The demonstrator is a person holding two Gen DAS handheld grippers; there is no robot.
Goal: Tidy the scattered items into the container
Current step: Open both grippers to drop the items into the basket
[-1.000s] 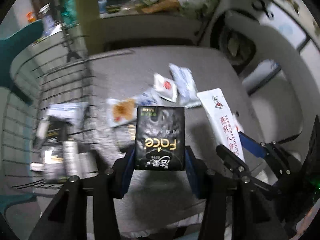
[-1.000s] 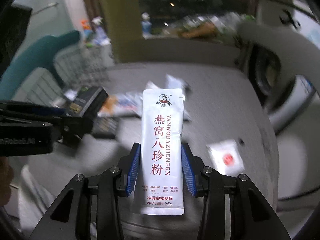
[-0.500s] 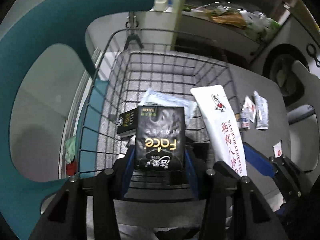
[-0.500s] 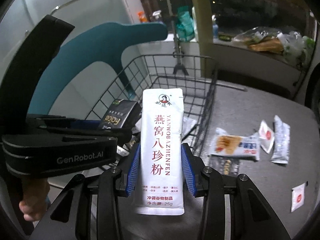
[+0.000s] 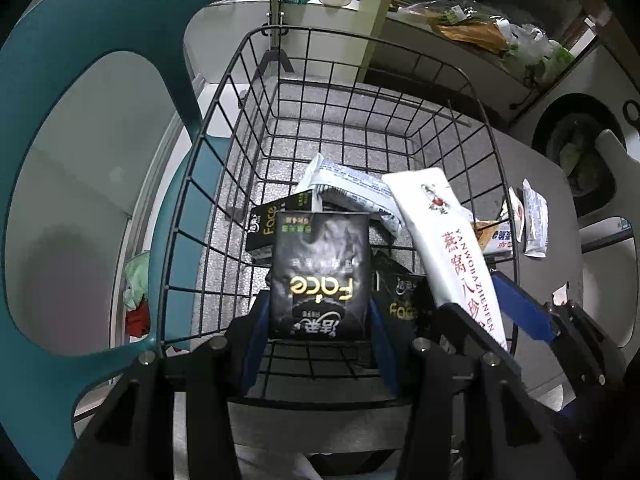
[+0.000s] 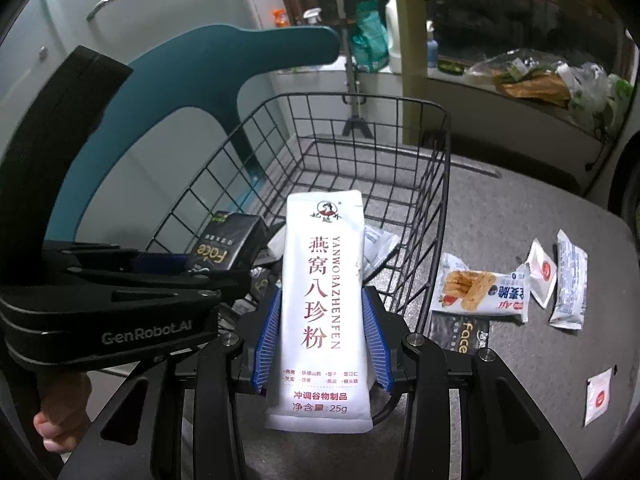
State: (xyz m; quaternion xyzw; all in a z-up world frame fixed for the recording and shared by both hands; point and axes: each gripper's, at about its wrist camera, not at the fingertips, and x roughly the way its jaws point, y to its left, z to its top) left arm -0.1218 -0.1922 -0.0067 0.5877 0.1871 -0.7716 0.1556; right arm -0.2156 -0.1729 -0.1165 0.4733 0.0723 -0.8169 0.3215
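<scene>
My left gripper (image 5: 316, 312) is shut on a black "Face" packet (image 5: 319, 276), held above the near end of the black wire basket (image 5: 360, 44). My right gripper (image 6: 323, 332) is shut on a long white sachet (image 6: 324, 292) with red characters, just over the basket's (image 6: 444, 184) near right rim; that sachet (image 5: 448, 240) also shows in the left wrist view. Inside the basket lie another black "Face" packet (image 5: 276, 224), a third (image 5: 400, 304) and a white-blue wrapper (image 5: 352, 188). On the grey table (image 6: 520, 208) lie a biscuit packet (image 6: 476, 292), a black "Face" packet (image 6: 460, 336) and small white sachets (image 6: 542, 272).
A teal chair (image 5: 100, 32) curves round the basket's left side. A small white sachet with a red seal (image 6: 598, 396) lies near the table's right edge. A shelf with bags of food (image 6: 532, 80) runs along the back. A hand (image 6: 60, 420) holds the left gripper.
Both grippers swung left from the table with scattered items to the basket and now hover closer over its near end. Both keep hold of their packets.
</scene>
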